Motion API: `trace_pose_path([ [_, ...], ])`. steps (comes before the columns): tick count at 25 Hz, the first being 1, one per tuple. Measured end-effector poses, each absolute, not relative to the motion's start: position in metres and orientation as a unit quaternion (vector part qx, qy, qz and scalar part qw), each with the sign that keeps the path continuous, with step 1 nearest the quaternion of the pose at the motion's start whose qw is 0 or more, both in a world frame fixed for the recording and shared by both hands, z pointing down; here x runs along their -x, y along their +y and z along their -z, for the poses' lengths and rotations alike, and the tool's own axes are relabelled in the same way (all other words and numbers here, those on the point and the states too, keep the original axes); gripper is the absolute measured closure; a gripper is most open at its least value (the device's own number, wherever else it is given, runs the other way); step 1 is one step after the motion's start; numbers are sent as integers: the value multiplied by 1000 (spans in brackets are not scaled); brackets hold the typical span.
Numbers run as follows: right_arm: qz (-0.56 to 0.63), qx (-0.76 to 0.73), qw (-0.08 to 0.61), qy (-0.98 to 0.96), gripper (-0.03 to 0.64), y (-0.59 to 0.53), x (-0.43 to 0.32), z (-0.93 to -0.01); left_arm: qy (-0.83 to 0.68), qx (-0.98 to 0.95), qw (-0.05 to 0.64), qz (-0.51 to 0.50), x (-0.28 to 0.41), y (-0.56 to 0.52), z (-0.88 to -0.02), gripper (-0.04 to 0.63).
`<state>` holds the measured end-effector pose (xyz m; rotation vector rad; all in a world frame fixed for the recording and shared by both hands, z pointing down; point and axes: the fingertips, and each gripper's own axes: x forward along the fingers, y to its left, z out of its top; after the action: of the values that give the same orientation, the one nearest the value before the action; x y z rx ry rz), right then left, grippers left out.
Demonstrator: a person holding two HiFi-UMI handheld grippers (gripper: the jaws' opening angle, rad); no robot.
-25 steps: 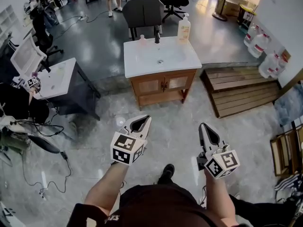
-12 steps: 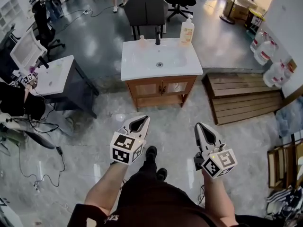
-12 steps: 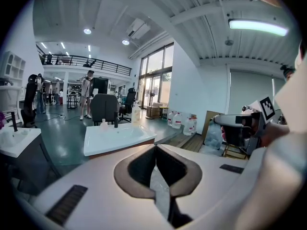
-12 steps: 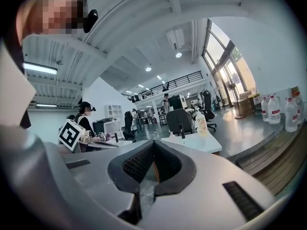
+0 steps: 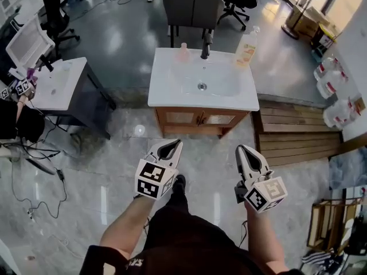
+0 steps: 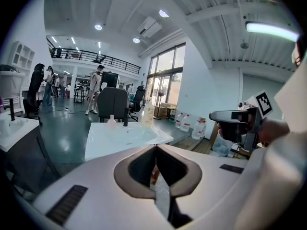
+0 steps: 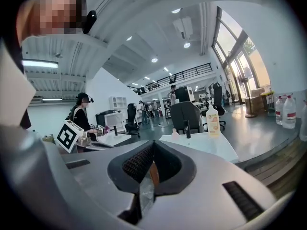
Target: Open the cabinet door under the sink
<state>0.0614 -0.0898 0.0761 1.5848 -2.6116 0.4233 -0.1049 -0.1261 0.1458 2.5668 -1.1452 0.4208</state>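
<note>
A white sink top (image 5: 166,93) with a black tap sits on a wooden cabinet whose two doors (image 5: 199,119) are closed, ahead of me in the head view. My left gripper (image 5: 173,145) and right gripper (image 5: 243,149) are held side by side at waist height, well short of the cabinet, both shut with nothing between the jaws. In the left gripper view the sink top (image 6: 122,135) shows beyond the shut jaws. The right gripper view shows the sink top (image 7: 206,143) with a soap bottle (image 7: 212,120) on it.
A dark desk with a white top (image 5: 57,87) and a monitor stands to the left. A wooden platform (image 5: 298,136) with water jugs (image 5: 335,105) lies to the right. Cables (image 5: 34,171) trail on the floor at left. Office chairs (image 5: 192,7) stand behind the sink.
The sink cabinet has come nearer and now sits more directly ahead. Both grippers stay shut and keep the same place in the head view.
</note>
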Motion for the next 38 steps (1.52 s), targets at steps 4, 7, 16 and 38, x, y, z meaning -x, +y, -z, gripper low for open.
trace_pose_path([
  [4, -134, -508, 43, -850, 603, -159, -56, -85, -399, -892, 137, -160, 102, -179, -160, 577],
  [7, -150, -506, 35, -848, 603, -194, -60, -112, -397, -890, 137, -178, 95, -207, -179, 577],
  [16, -193, -453, 36, -869, 603, -202, -61, -194, -437, -866, 148, -194, 58, -207, -232, 577],
  [38, -161, -382, 23, -910, 603, -223, -59, -463, -455, -864, 97, -194, -13, -278, -490, 575],
])
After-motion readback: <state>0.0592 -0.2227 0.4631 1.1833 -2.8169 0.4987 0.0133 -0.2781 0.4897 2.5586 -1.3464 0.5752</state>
